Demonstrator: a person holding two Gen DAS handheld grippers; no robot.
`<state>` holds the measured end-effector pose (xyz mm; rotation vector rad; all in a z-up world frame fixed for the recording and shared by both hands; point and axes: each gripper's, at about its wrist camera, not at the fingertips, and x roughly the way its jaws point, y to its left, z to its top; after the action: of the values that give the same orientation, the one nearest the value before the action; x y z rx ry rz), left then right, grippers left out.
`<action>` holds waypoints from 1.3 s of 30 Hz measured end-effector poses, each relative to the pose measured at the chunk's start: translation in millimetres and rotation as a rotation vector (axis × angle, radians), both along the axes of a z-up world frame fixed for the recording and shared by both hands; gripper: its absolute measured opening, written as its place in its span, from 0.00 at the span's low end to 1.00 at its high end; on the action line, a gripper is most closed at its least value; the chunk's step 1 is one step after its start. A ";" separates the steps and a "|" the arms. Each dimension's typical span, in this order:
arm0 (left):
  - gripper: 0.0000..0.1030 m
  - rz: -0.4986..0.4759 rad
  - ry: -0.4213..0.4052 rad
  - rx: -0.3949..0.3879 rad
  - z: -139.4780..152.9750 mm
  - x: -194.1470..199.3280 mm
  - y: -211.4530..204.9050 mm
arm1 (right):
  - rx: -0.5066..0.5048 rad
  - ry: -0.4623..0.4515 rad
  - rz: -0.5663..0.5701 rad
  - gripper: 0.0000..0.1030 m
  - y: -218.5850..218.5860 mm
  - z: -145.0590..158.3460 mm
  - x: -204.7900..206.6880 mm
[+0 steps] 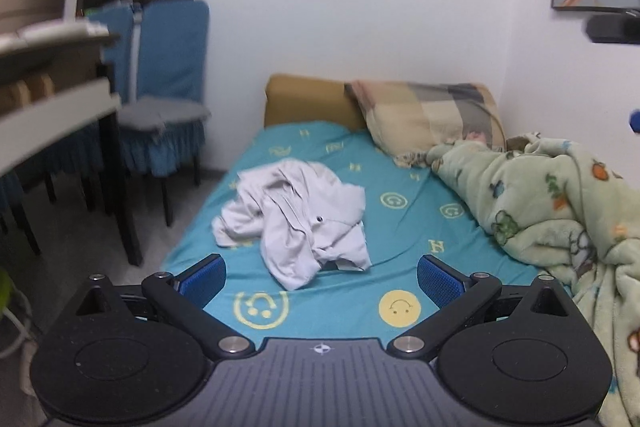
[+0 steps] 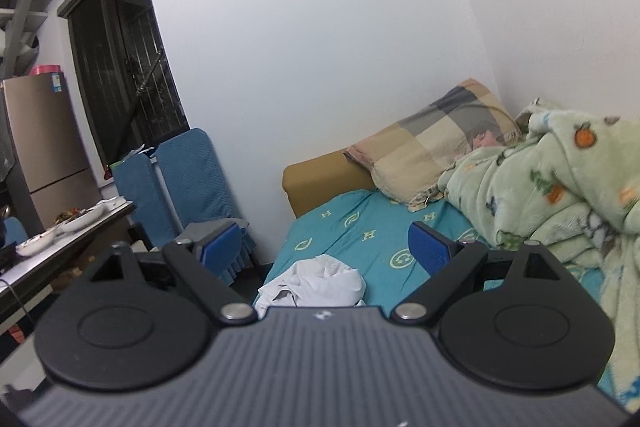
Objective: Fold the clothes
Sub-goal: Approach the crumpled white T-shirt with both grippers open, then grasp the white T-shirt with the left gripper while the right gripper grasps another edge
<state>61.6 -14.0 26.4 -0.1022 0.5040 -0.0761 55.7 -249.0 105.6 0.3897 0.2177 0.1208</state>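
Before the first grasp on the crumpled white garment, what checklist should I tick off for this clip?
1. Left hand-held gripper open and empty: ok.
2. Right hand-held gripper open and empty: ok.
3. White garment in full view: ok in the left wrist view, partly hidden in the right.
4. Garment clear of the green blanket: ok.
5. Garment laid flat: not ok, bunched.
6. Sleeves or hem identifiable: cannot tell.

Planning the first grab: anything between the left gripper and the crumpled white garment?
Nothing visible. The left gripper is open, with only bare teal sheet before the white garment. The green blanket lies off to the right.
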 end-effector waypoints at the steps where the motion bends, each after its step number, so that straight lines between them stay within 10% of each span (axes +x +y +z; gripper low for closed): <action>1: 0.99 0.004 0.001 -0.012 -7.9 15.0 0.6 | 0.017 -0.008 0.005 0.89 -0.2 -9.6 6.6; 7: 0.94 0.013 0.059 -0.034 -71.2 124.1 3.4 | 0.000 -0.076 -0.014 0.89 1.0 -85.2 51.7; 12: 0.84 -0.035 0.106 0.021 -127.2 199.1 0.5 | -0.009 0.039 0.027 0.89 -4.7 -138.2 93.3; 16: 0.66 -0.069 0.091 0.106 -160.9 227.8 4.0 | -0.081 0.107 0.033 0.89 2.7 -169.1 125.5; 19: 0.28 -0.054 0.099 0.150 -175.9 236.2 7.4 | -0.059 0.152 0.034 0.89 10.8 -185.9 145.8; 22: 0.07 -0.015 0.083 0.080 -170.0 229.4 19.2 | -0.098 0.167 0.048 0.89 21.9 -197.5 149.3; 30: 0.05 0.006 -0.024 -0.064 -95.6 141.7 37.2 | -0.198 0.150 0.054 0.89 37.0 -201.6 139.8; 39: 0.05 0.098 0.111 -0.203 -83.5 37.7 68.4 | -0.254 0.125 0.120 0.89 52.3 -181.6 102.2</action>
<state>99.3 54.4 -57.1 -0.3309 0.6010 -0.0254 157.9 -196.7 -76.0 0.1309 0.3753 0.1851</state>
